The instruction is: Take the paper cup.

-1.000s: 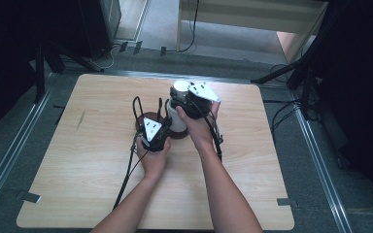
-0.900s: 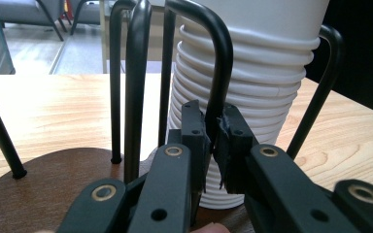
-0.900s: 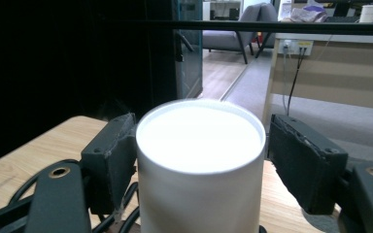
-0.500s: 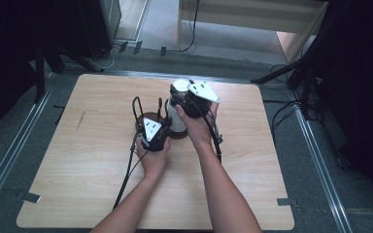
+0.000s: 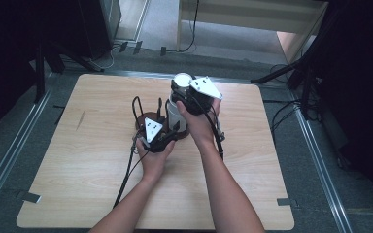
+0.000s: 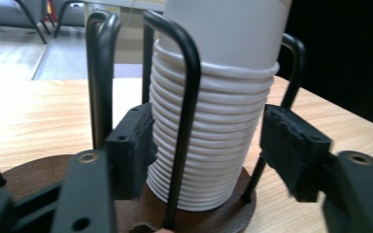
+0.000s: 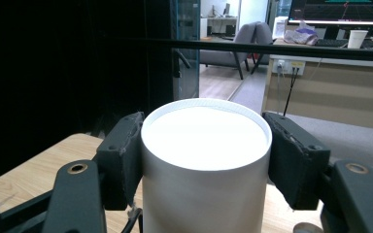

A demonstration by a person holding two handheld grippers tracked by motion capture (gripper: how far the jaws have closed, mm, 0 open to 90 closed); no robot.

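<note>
White ribbed cup stack (image 6: 213, 145) in wire rack (image 6: 184, 97); left gripper (image 6: 209, 160) apart, just opening; right gripper (image 7: 206, 160) clamped on top cup (image 7: 204, 165).

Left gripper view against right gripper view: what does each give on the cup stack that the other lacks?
The left gripper view gives the bottom of the cup stack: many nested white rims, standing on a brown round base among black wire posts, with the left gripper open, its pads clear of the rims after just opening. The right gripper view gives the top: the upturned top cup with its flat white end, and the right gripper shut on it, pads pressing both sides. Both share the white cups and the wooden table.
</note>
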